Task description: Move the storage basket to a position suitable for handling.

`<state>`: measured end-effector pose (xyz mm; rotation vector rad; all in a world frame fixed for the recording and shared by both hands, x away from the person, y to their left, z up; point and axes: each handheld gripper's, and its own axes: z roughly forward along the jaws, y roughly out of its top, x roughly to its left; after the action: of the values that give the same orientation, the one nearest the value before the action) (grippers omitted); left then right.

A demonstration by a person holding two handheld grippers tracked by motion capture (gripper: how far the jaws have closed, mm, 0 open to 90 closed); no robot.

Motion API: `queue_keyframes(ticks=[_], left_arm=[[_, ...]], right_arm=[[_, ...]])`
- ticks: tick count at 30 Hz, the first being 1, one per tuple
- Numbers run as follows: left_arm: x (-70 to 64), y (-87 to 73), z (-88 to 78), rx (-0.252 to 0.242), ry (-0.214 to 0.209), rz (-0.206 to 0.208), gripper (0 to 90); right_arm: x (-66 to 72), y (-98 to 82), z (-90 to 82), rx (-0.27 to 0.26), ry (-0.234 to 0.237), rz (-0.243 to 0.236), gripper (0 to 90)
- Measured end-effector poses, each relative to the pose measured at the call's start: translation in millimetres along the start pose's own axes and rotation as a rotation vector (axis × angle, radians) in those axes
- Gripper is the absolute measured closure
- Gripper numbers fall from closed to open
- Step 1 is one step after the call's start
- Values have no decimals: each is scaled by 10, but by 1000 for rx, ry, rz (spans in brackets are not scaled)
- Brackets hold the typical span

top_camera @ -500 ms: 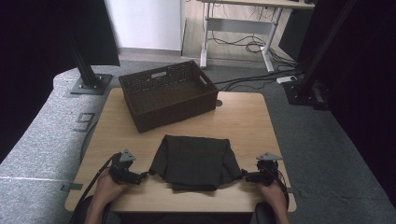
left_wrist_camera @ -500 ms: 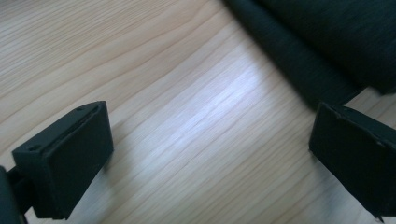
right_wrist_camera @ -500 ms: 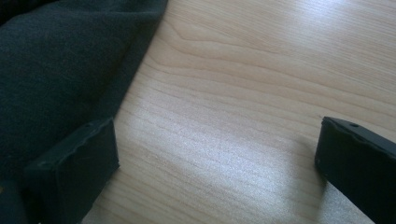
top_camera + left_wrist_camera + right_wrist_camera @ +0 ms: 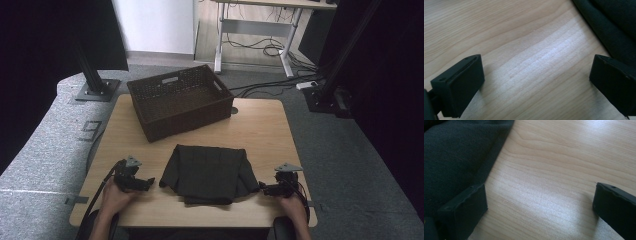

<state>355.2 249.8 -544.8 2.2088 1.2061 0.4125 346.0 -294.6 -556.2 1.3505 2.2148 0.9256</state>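
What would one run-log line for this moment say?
left gripper: open, beside dark folded cloth | right gripper: open, at cloth's other edge | wicker basket: behind cloth | nothing held

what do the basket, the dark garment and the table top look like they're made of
Basket: dark brown woven wicker or rattan, judging by its fine weave and cut-out handles; possibly synthetic.
Folded dark garment: soft matte fabric, knit or cotton by its look, with a fine grainy texture in the right gripper view.
Table top: light wood or wood-look laminate, with visible grain and a slight sheen.
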Motion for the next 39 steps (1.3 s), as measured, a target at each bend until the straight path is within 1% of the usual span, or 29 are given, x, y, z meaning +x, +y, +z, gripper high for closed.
queue_keyframes(ticks=[2,4,7,10,12,13,14,16,17,18,19,20,23,24,25,27,28,30,32,33,34,35,36,39], left_arm=[[-11,21,-6,16,1,-1,4],[-14,34,-23,21,2,-1,41],[-13,84,-34,13,-4,3,52],[-29,168,-41,-1,-4,19,58],[-37,243,-44,-13,-5,27,67],[-37,284,-46,-21,-14,29,82],[-38,328,-45,-28,-21,31,97],[-47,423,-44,-40,-33,42,113],[-69,531,-33,-53,-40,53,141],[-69,531,-33,-53,-40,53,143],[-82,588,-23,-62,-46,56,146],[-96,648,-9,-69,-55,61,146],[-154,839,44,-83,-61,82,148],[-174,903,63,-88,-61,88,148],[-200,981,90,-95,-66,93,149],[-223,1081,130,-105,-80,96,148],[-238,1132,155,-109,-83,97,148],[-266,1219,214,-112,-88,101,146],[-285,1291,275,-110,-95,104,144],[-293,1328,315,-107,-99,106,143],[-296,1348,342,-104,-100,105,143],[-296,1372,378,-104,-102,100,140],[-293,1391,416,-102,-107,96,140],[-275,1418,567,-65,-80,95,130]], right_arm=[[-2,8,-12,12,2,-3,8],[-3,20,-34,21,7,-3,10],[-7,58,-72,16,11,1,10],[-12,145,-112,-4,32,17,17],[-8,203,-116,-9,42,21,24],[-2,237,-111,-10,48,18,33],[18,306,-91,-8,63,12,48],[28,341,-74,-6,68,5,55],[48,415,-38,-1,77,-6,73],[48,415,-38,-1,77,-6,73],[66,493,4,-4,88,-12,93],[66,493,4,-4,88,-12,93],[104,660,83,-10,109,-26,124],[104,660,83,-10,109,-26,124],[110,702,102,-12,110,-26,126],[122,817,169,-15,112,-27,126],[122,817,169,-15,112,-27,126],[130,922,241,-15,112,-25,121],[133,955,267,-18,111,-23,111],[148,1031,331,-18,110,-15,95],[148,1031,331,-18,110,-15,76],[167,1091,385,-14,109,-14,46],[167,1091,385,-14,109,-14,46],[202,1190,496,-6,107,-15,16]])
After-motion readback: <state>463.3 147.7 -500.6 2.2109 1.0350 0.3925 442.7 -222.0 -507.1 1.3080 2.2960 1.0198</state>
